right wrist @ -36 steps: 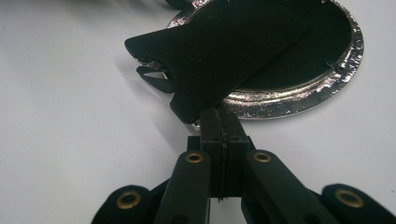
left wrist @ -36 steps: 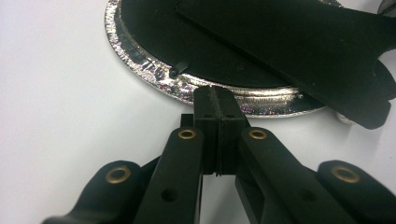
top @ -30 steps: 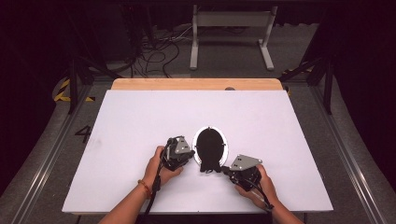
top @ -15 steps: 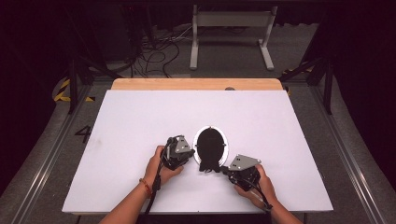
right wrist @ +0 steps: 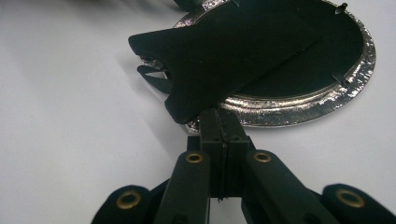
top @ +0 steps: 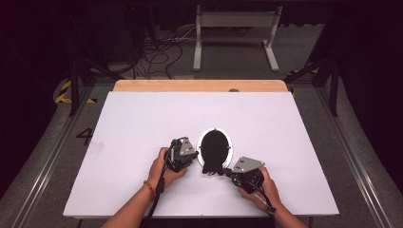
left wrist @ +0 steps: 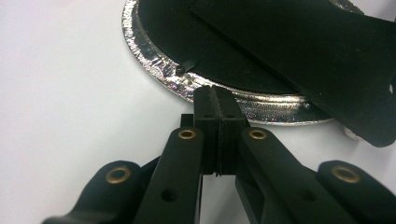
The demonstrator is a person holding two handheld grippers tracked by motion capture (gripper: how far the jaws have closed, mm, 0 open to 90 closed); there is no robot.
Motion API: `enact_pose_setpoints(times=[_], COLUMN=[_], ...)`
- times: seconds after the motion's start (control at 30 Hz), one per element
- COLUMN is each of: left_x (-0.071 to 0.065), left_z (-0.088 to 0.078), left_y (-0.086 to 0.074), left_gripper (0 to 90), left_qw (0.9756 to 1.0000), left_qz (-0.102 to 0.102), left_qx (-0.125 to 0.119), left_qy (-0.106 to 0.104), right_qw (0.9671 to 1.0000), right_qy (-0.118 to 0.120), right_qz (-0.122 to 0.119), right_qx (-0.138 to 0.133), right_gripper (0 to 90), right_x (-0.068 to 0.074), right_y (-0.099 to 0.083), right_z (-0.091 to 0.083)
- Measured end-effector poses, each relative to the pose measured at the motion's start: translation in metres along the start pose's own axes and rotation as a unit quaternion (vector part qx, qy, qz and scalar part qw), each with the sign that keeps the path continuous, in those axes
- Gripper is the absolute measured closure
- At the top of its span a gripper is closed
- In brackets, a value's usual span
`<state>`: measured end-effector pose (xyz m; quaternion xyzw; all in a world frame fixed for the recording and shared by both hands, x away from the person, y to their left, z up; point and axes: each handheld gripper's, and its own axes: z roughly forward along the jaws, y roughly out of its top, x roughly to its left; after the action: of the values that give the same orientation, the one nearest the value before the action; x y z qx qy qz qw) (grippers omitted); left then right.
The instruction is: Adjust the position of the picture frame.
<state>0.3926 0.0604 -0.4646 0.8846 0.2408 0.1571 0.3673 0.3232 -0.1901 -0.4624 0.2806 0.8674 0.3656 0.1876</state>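
White table point(top: 142, 123) under a person's two hands, oval silver-rimmed frame point(top: 230, 142) lying face-down near its front middle, black stand flap point(right wrist: 224, 56) raised off its back, left gripper point(top: 192, 156) and right gripper point(top: 227, 172) at the rim, jaws pressed together, pinching nothing.

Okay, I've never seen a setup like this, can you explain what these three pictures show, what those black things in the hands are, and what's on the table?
A person sits at a white table and holds a hand-operated tool in each hand: the left gripper and the right gripper, each with two black jaws. One picture looks down from above the table. The other two come from small cameras riding on each gripper, looking along its jaws. On the table lies an oval silver picture frame, face down, with a black backing and a black fold-out stand flap. Both grippers' jaws are pressed shut with nothing between them; their tips sit at the frame's rim.
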Motion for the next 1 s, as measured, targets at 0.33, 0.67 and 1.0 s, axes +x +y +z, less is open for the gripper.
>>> enact_pose_setpoints(times=[0.33,0.67,1.0], left_x=[0.002,-0.004,-0.007], left_z=[-0.012,-0.056,-0.096], left_y=[-0.002,-0.021,-0.065], left_gripper=[85.7,83.0,66.1], left_qw=[1.0,0.9994,0.999], left_qz=[0.002,-0.001,0.005], left_qx=[-0.005,-0.032,-0.038], left_qy=[0.008,-0.01,-0.022], right_qw=[0.9999,0.9995,0.9987], right_qy=[0.005,0.021,0.035], right_qz=[0.0,0.008,0.021], right_qx=[-0.011,-0.022,-0.03], right_gripper=[88.5,87.1,81.3], right_x=[-0.002,-0.009,-0.017], right_y=[-0.002,-0.003,-0.001], right_z=[-0.003,-0.018,-0.032])
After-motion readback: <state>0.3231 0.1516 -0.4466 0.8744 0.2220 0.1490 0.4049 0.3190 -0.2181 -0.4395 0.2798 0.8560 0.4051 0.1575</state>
